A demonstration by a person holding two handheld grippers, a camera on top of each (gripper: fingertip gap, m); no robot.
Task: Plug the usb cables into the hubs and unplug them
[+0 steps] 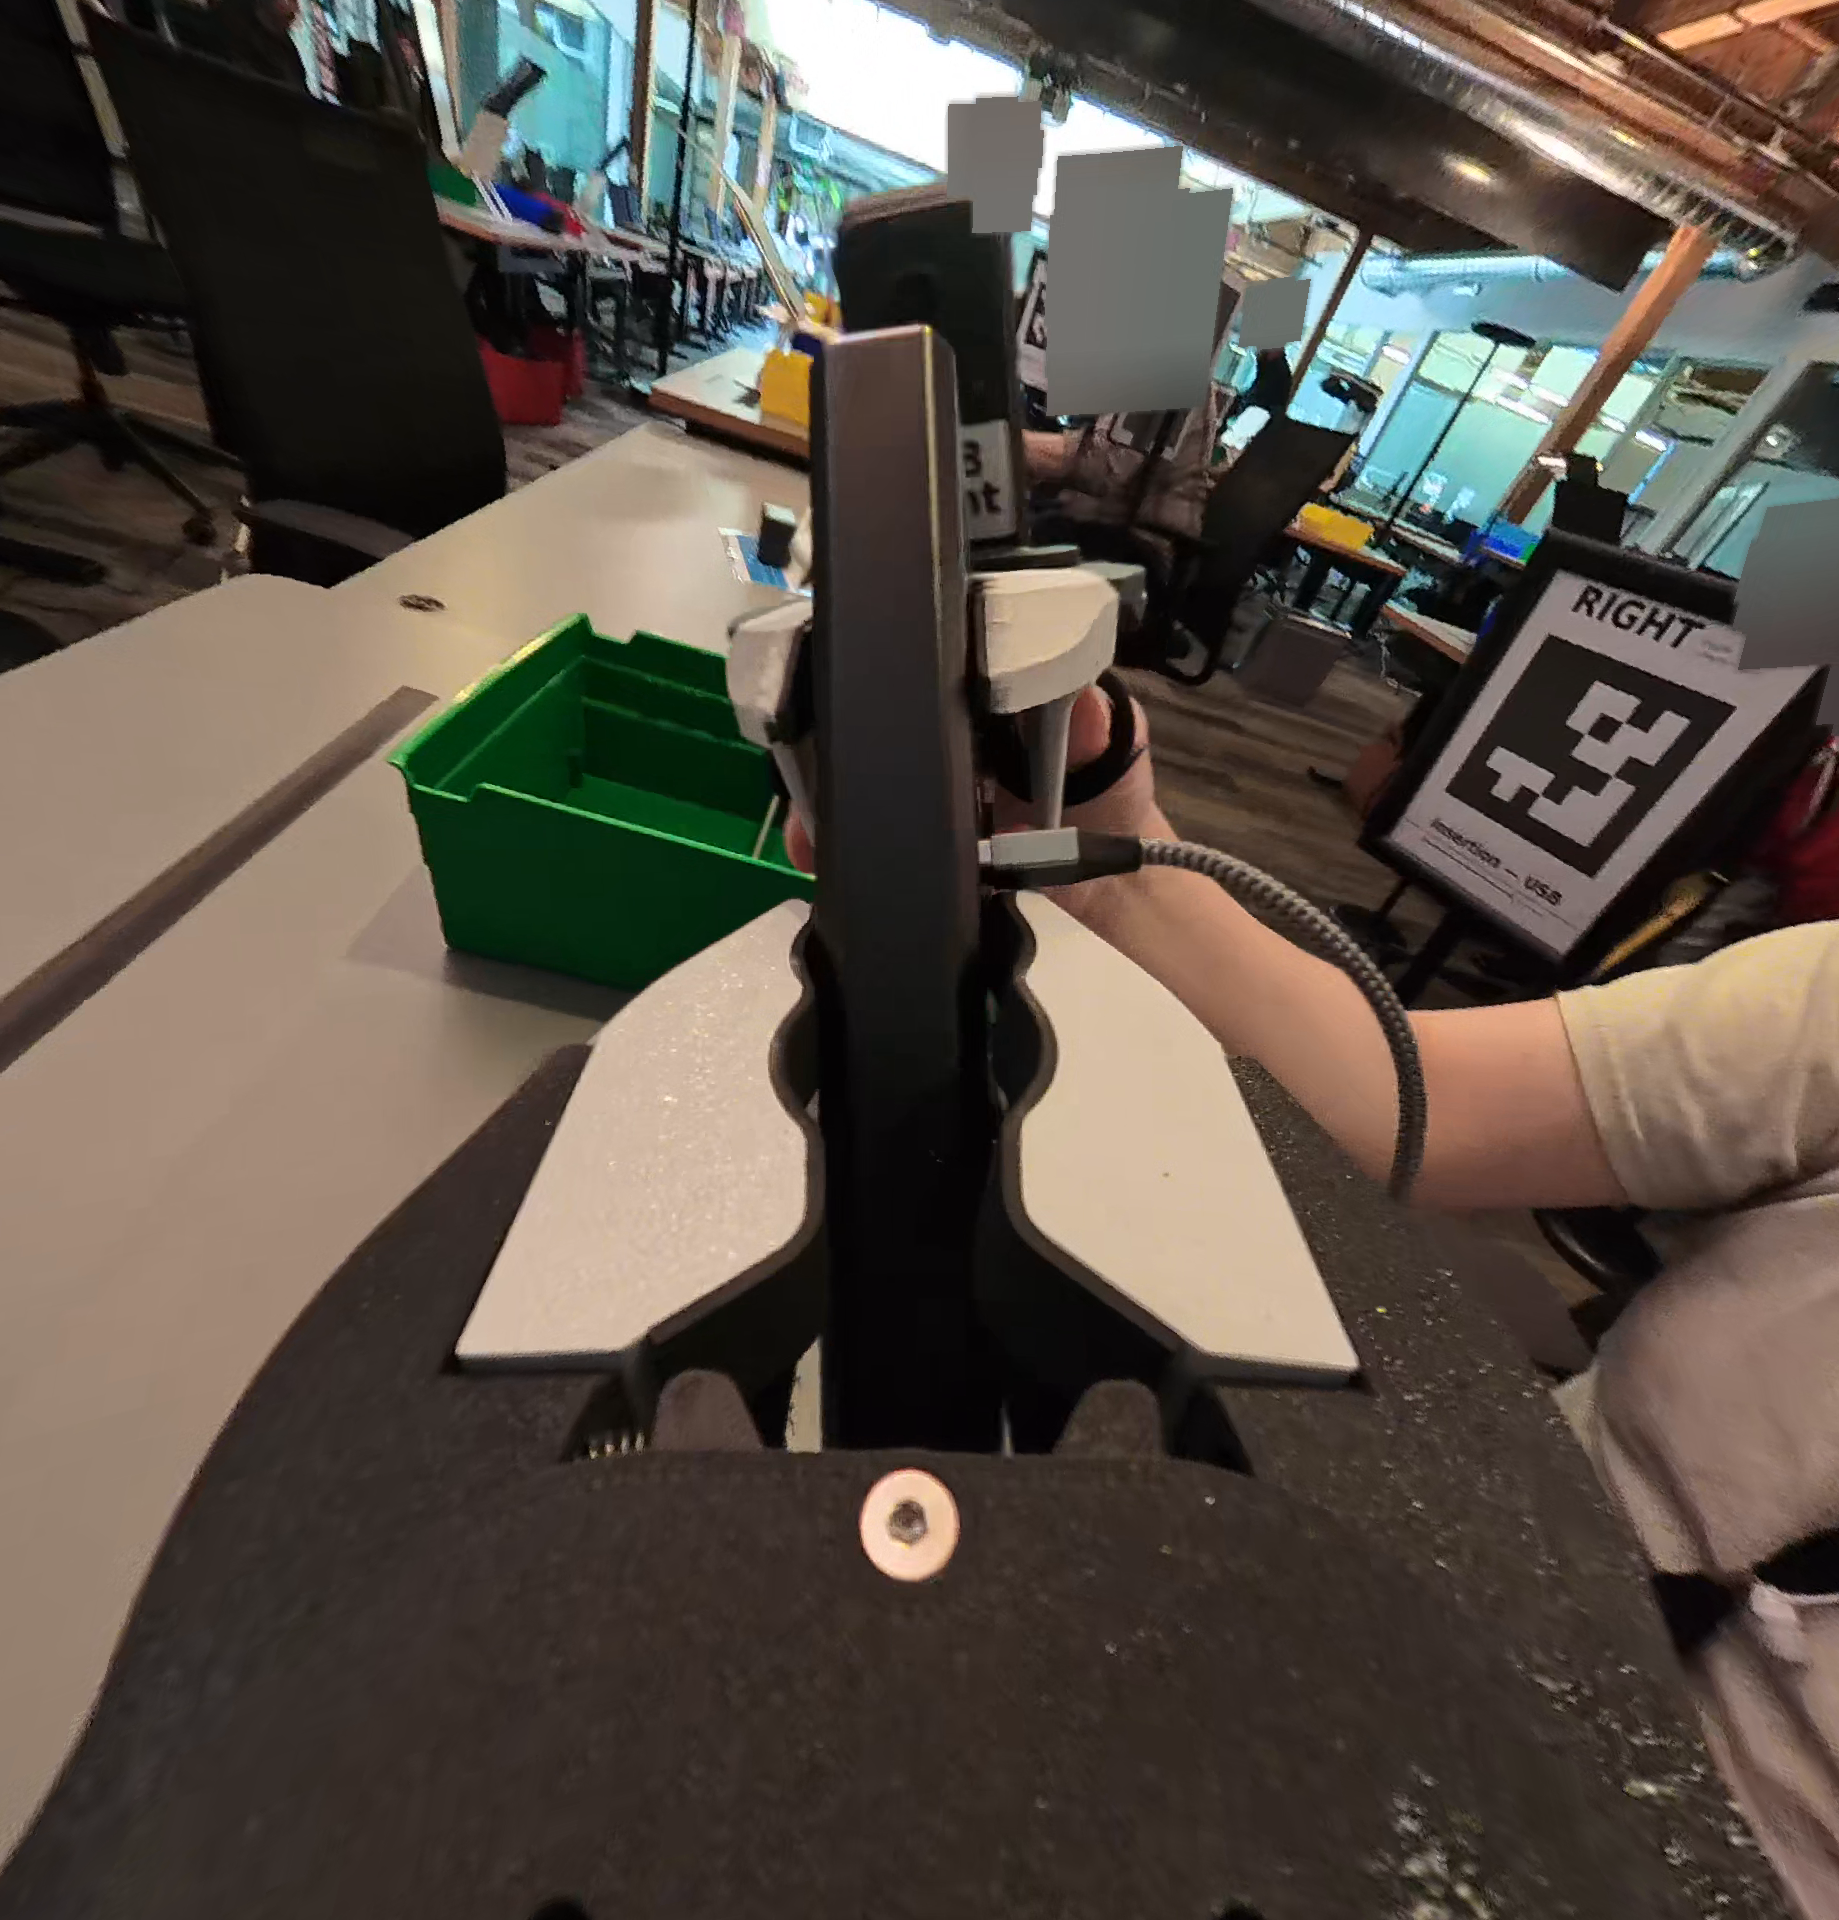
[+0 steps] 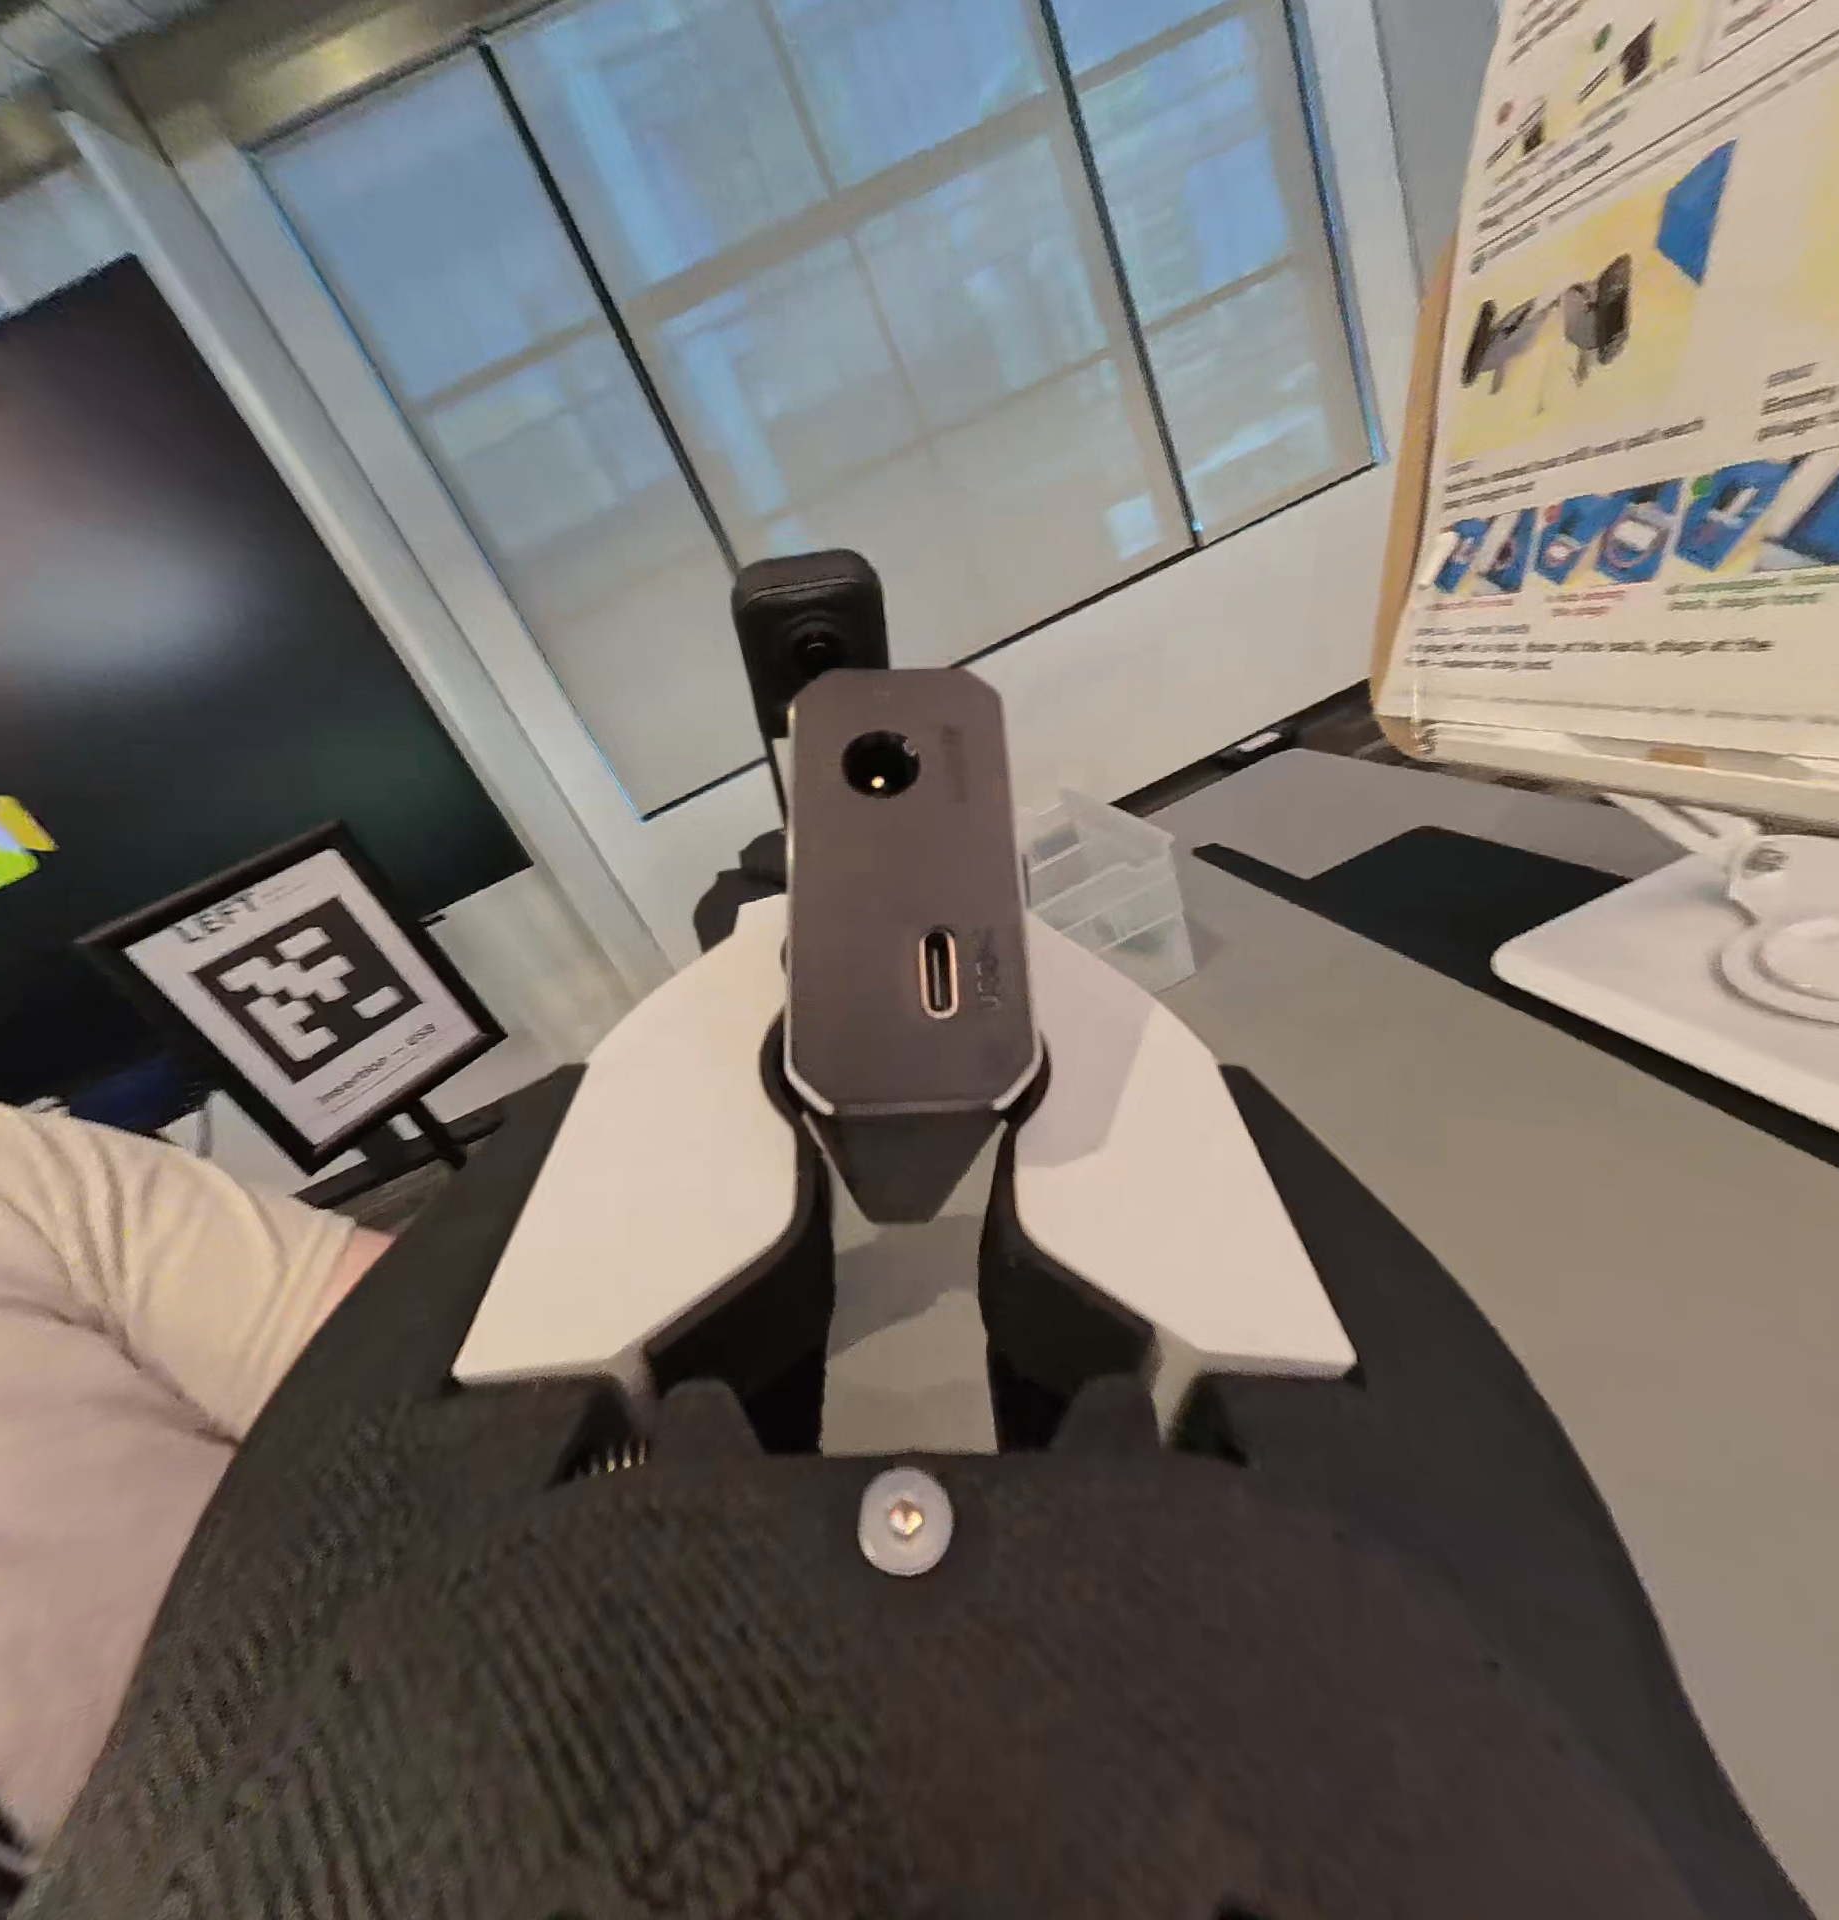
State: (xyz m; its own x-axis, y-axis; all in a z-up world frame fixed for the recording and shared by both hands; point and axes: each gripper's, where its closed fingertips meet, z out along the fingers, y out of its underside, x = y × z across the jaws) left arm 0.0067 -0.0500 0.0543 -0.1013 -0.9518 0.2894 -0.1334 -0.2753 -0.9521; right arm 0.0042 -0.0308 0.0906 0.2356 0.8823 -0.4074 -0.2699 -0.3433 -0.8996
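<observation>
Fingers [image 1: 686, 1122] of the left gripper [image 1: 899, 935] are clenched on a dark hub [image 1: 889, 727], held upright on its narrow edge above the grey worktop [image 1: 167, 935]. A braided grey cable [image 1: 1341, 966] is plugged into the hub's right side, its metal plug [image 1: 1034, 857] seated in a port, and droops down past a person's bare forearm [image 1: 1310, 1049]. A green bin [image 1: 593, 810] sits on the worktop just left of the hub.

In the right wrist view, the right gripper [image 2: 910, 1081] grips the same hub [image 2: 899, 894] by its end; that end face shows a round socket [image 2: 879, 764] and an oval port [image 2: 941, 971], both unplugged. A clear tub [image 2: 1112, 873] stands beyond.
</observation>
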